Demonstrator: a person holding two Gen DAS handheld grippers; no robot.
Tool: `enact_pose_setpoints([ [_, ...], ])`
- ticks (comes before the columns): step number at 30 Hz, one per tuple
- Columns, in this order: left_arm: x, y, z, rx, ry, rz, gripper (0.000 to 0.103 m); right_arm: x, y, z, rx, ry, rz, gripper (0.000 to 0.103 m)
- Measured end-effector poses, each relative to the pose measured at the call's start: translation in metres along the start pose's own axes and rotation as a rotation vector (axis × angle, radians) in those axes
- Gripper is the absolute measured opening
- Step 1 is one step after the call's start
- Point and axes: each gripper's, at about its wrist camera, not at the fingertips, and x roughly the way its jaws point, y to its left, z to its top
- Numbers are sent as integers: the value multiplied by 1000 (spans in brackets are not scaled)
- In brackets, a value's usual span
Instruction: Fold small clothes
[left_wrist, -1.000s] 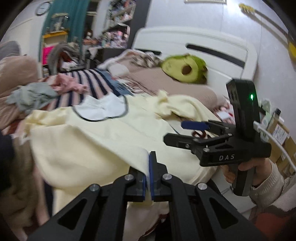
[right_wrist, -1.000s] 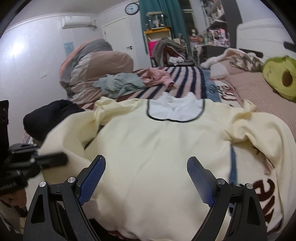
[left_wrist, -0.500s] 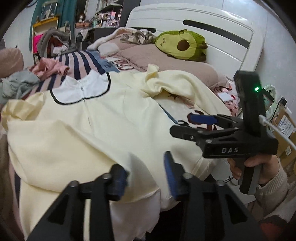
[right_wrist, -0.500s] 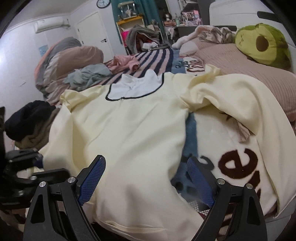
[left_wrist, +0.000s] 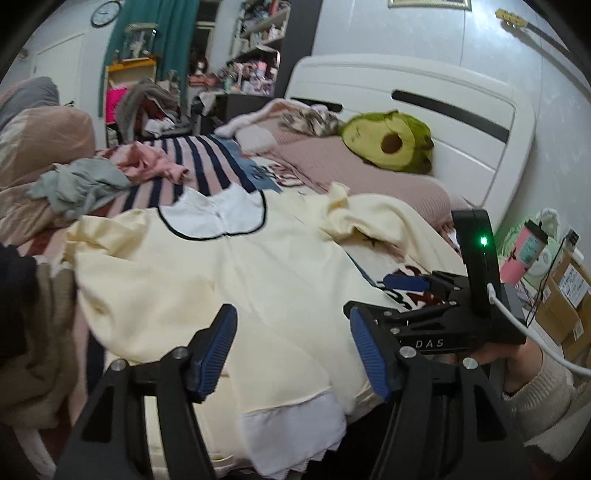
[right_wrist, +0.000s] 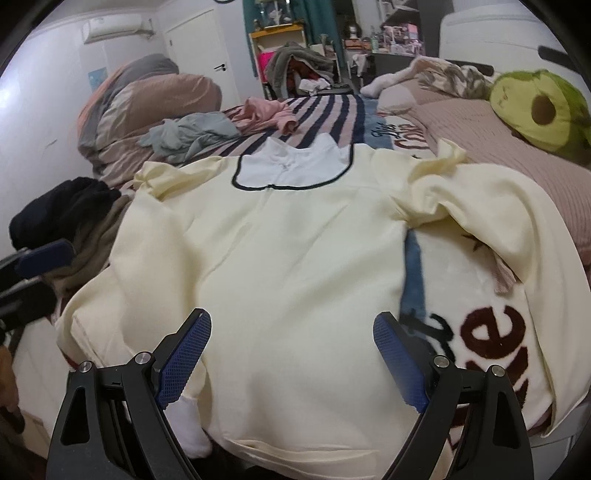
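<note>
Both grippers hang over the pale yellow dress (right_wrist: 280, 258), spread flat on the bed with its white collar (right_wrist: 295, 168) toward the far end. Left gripper (left_wrist: 295, 354) is opening, its jaws clear of the hem below; right gripper (right_wrist: 291, 362) stands wide, gripping nothing. Beyond lie a grey garment (right_wrist: 188, 134), a pink garment (right_wrist: 266, 112) and an avocado plush (right_wrist: 539, 110).

Pale yellow dress (right_wrist: 288, 258), white collar (right_wrist: 295, 166) edged black; at 12 o'clock striped pink-navy blanket (right_wrist: 325, 110); green avocado pillow (right_wrist: 535, 110) at 2.
</note>
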Motion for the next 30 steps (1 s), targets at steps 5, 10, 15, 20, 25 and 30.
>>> enact_pose_setpoints([
  [5, -19, 21, -6, -30, -38, 65, 65, 0, 25, 6, -26, -2, 12, 88],
  [10, -35, 47, -16, -81, -76, 177, 77, 6, 57, 7, -85, 21, 28, 88],
  [15, -44, 74, -28, -149, -85, 271, 84, 19, 92, 3, -157, 67, 59, 88],
  [20, -49, 101, -40, -191, -69, 366, 85, 38, 127, -6, -220, 127, 91, 88],
  [25, -51, 121, -49, -226, -56, 411, 86, 55, 152, -20, -266, 179, 98, 88],
  [30, -51, 130, -56, -243, -48, 421, 87, 67, 159, -27, -266, 209, 71, 88],
])
